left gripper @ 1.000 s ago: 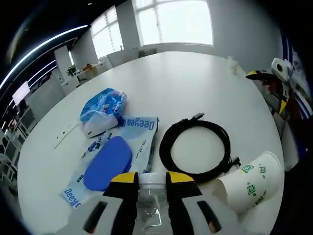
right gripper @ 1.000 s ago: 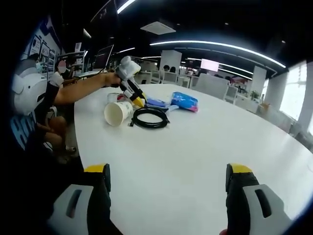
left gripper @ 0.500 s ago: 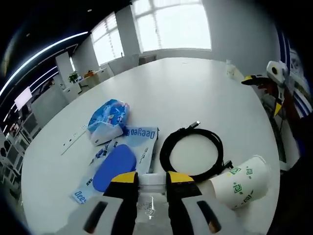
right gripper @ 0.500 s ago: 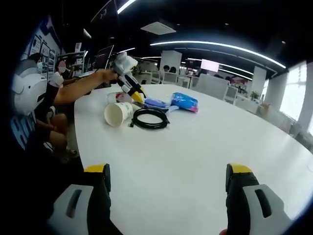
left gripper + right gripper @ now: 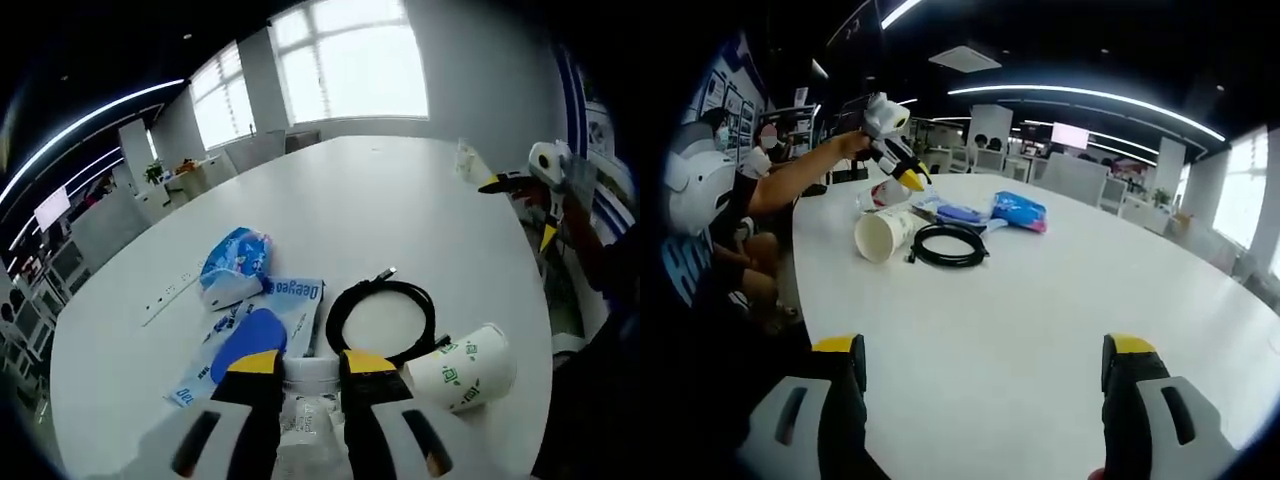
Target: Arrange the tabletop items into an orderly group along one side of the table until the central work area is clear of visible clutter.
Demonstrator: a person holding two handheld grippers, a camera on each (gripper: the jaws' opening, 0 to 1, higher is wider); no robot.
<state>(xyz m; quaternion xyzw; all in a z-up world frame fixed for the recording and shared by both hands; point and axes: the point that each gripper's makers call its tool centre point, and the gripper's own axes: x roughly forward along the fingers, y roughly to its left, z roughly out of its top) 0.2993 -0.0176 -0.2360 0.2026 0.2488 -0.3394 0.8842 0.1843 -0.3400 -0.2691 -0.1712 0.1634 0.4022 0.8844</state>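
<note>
Left gripper: its yellow-tipped jaws are closing on the neck of a clear plastic bottle, just under the white cap; in the right gripper view it is hanging in the air above the table edge, bottle dangling beneath.

Bottle handling: it is looking light and thin-walled, probably slippery and easy to crush, so the stiffer neck under the cap ring is likely the best hold.

Right gripper: its jaws are standing wide apart, holding nothing, hovering over a bare stretch of the white table, well apart from the items.

Paper cup: it is lying on its side just beside the cable; light and easily dented, it is probably best pinched at the stiff rim.

Black cable: it is lying coiled in a loose ring; limp, so gripping across several strands would likely keep it from uncoiling.

Wet-wipes pack: flat and soft with a blue lid, lying next to the cable; an edge pinch seems best.

Blue-and-white pouch: crumpled and soft, touching the far end of the wipes pack; film is probably slippery.
</note>
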